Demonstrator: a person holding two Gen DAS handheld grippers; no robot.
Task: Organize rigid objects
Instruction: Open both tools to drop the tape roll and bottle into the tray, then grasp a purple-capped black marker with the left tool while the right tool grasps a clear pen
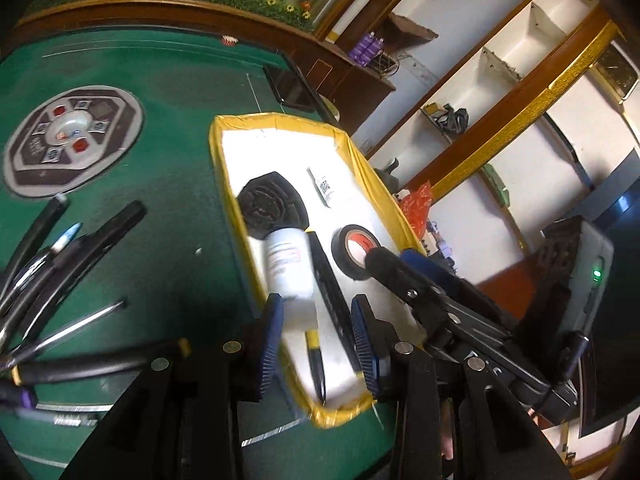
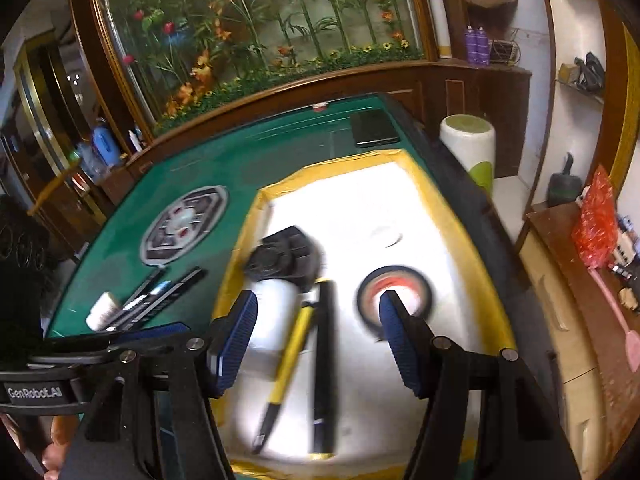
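Tray [image 1: 224, 168] with yellow-taped rim and white floor sits on the green felt table [image 1: 168, 92], near its right edge. Inside the tray: a black ribbed fan-shaped piece [image 1: 272, 204] at the left wall; a white cylindrical bottle [image 1: 288, 266] lying just below it, its label red-printed but unreadable; a long black pen-like bar [image 1: 332, 296] beside the bottle; a yellow-and-black marker [image 2: 286, 368] next to that bar; a roll of black tape with a red core [image 1: 354, 250] to the right; a small white tube with a QR-type code [image 1: 325, 187] towards the far end.

Left gripper [image 1: 316, 340] hovers over the near end of the tray, blue pads apart, with the bottle's cap end between them; contact cannot be told. Right gripper [image 2: 318, 340] hangs over the tray, jaws spread wide, nothing clasped; its right pad overlaps the tape roll in view. "GenRobot.AI" is printed on the left gripper body as seen from the right wrist.

Outside the tray, on the felt: a round grey control panel [image 1: 74, 140], a cluster of black pens [image 1: 68, 256], and a dark phone [image 2: 374, 128] at the far edge.
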